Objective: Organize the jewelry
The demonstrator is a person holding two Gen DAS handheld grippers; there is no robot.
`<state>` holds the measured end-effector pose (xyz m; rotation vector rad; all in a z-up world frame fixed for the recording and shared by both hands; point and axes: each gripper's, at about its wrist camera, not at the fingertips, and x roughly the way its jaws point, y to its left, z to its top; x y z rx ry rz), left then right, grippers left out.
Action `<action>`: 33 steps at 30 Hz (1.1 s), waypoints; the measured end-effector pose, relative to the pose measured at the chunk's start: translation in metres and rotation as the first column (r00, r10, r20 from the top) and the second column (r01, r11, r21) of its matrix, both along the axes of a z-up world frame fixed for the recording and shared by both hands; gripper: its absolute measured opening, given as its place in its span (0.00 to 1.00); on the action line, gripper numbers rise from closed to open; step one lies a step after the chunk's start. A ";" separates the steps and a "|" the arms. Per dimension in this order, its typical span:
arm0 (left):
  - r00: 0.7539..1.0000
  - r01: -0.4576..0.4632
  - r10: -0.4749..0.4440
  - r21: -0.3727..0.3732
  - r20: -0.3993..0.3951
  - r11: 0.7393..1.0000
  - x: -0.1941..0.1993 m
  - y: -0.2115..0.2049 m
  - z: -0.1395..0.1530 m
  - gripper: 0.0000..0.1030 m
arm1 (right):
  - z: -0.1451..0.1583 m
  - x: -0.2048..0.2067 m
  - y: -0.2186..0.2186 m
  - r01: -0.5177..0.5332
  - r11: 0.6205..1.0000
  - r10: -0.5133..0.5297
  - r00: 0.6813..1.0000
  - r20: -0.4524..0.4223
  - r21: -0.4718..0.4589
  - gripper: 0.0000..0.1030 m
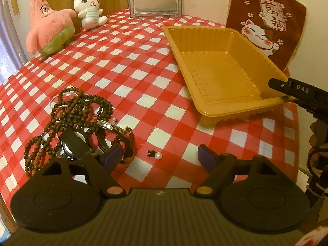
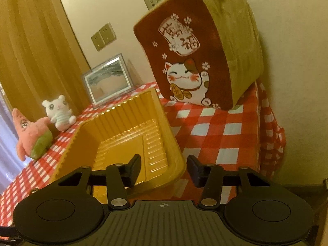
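Cream wall and wood panel behind a table (image 1: 143, 65) under glossy red-and-white checked cloth. At the far right corner, a brown plush cushion (image 1: 266, 20). Before it, toward the right edge, a ribbed amber plastic tray (image 1: 205, 47), rectangular. Near the left edge, a tangled heap of jewelry (image 1: 82, 121): dark round beads, a metal watch, bangles. Left gripper (image 1: 157, 158) spread wide and gripping nothing, heap touching its left finger, one small pearl (image 1: 158, 155) between the jaws. Right gripper (image 2: 164, 170) half spread, straddling the tray's near rim, pads clear of it.
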<state>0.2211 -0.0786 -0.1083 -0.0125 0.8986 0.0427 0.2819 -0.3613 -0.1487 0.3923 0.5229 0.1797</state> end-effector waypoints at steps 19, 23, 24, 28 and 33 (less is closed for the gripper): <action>1.000 0.024 -0.024 -0.008 -0.007 1.000 0.014 -0.004 -0.010 0.69 | 0.014 0.016 -0.006 -0.101 0.985 0.106 0.994 0.031 -0.137 0.05; 0.999 0.038 -0.039 -0.008 -0.023 0.999 0.015 -0.006 -0.018 0.57 | 0.027 0.012 -0.010 -0.122 0.975 0.133 0.990 0.051 -0.187 0.05; 0.999 0.044 -0.044 -0.007 -0.025 0.999 0.015 -0.006 -0.020 0.54 | 0.029 0.012 -0.012 -0.127 0.973 0.139 0.989 0.050 -0.193 0.05; 0.998 0.047 -0.047 0.000 -0.028 0.999 0.016 -0.006 -0.024 0.45 | 0.033 0.009 -0.015 -0.141 0.969 0.153 0.987 0.043 -0.204 0.05; 0.999 0.036 -0.036 0.004 -0.016 0.999 0.013 0.000 -0.024 0.44 | 0.033 0.008 -0.016 -0.158 0.967 0.167 0.985 0.032 -0.202 0.05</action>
